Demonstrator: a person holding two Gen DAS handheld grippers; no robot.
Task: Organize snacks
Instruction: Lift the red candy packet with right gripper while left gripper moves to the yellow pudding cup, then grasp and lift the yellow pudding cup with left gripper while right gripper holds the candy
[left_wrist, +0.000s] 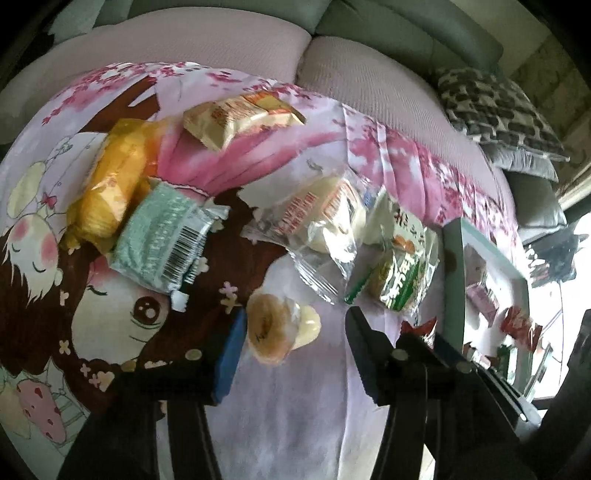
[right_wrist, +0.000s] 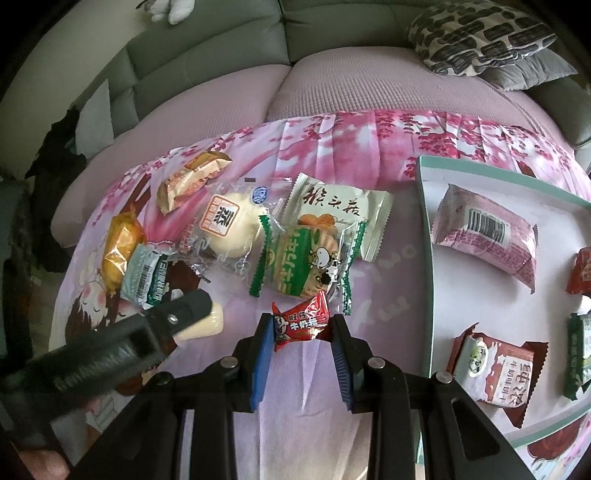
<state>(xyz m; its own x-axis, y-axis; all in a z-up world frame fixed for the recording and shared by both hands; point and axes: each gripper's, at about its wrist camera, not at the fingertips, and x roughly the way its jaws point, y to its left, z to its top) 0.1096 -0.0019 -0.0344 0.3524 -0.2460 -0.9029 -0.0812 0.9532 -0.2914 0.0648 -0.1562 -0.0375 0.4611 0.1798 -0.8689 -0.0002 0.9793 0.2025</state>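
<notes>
Wrapped snacks lie on a pink cartoon cloth. My left gripper (left_wrist: 295, 328) is open around a small clear-wrapped round pastry (left_wrist: 273, 332), which rests against its left blue pad; this pastry shows pale in the right wrist view (right_wrist: 207, 323). My right gripper (right_wrist: 301, 332) has its jaws on both ends of a small red candy packet (right_wrist: 301, 325). A green-white biscuit pack (right_wrist: 306, 262), a white bun pack (right_wrist: 231, 230) and a mint pack (left_wrist: 162, 236) lie beyond. The white tray (right_wrist: 428, 258) at the right holds a pink pack (right_wrist: 484, 236) and a brown pack (right_wrist: 495, 373).
An orange pastry pack (left_wrist: 110, 184) and a beige pack (left_wrist: 240, 118) lie at the far left of the pile. A pink sofa seat (right_wrist: 332, 81) is behind the cloth, with a patterned cushion (right_wrist: 480, 37) at the back right. My left gripper's arm (right_wrist: 110, 350) crosses low left.
</notes>
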